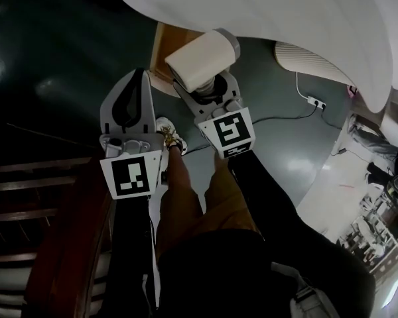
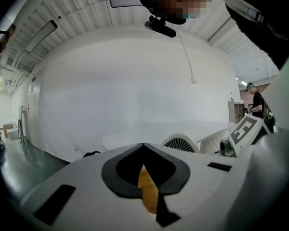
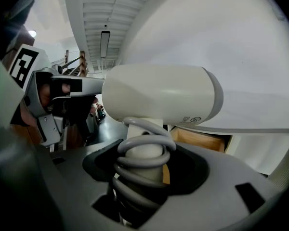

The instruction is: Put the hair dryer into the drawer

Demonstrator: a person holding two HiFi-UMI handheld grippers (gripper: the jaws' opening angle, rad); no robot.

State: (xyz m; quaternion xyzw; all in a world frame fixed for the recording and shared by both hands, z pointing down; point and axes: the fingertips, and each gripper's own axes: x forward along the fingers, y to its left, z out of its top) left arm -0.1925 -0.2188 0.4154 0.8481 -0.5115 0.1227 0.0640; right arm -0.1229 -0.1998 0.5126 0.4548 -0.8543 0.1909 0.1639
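Right gripper (image 3: pixel 143 162) grips the cord-wrapped handle of hair dryer (image 3: pixel 159 95), held in air near open drawer (image 3: pixel 202 139); left gripper (image 2: pixel 143 147) closed, empty; suggest lowering it level, clear of drawer front, before release.

- No word, brand name or number can be read anywhere.
- The hair dryer (image 3: pixel 159 95) bears small printed symbols (image 3: pixel 195 120) near its rear end, too small to read.
- The left cube (image 1: pixel 131 176) and right cube (image 1: pixel 229 132) carry only black-and-white square markers.
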